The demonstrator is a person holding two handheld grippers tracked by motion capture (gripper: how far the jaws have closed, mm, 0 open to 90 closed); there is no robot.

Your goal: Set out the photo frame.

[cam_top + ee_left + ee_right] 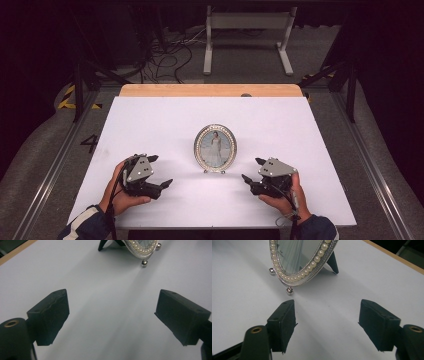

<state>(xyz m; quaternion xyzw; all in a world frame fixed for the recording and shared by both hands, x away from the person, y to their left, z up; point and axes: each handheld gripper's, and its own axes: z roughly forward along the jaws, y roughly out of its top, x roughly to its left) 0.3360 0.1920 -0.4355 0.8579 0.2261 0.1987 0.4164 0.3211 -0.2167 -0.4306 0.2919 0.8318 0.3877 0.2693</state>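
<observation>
I see the oval picture frame (pixel 215 148) standing upright at the table's (pixel 150 120) centre, wide bare white surface all round, wooden edge at 12 o'clock. My left gripper (pixel 161 171) sits at its 8 o'clock, right gripper (pixel 253 170) at 4 o'clock, both low, angled inward, jaws spread, holding nothing.

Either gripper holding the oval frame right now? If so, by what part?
Nothing is held. The left gripper and right gripper both have jaws open with only bare table between them. The oval photo frame stands on its own feet, apart from both.
</observation>
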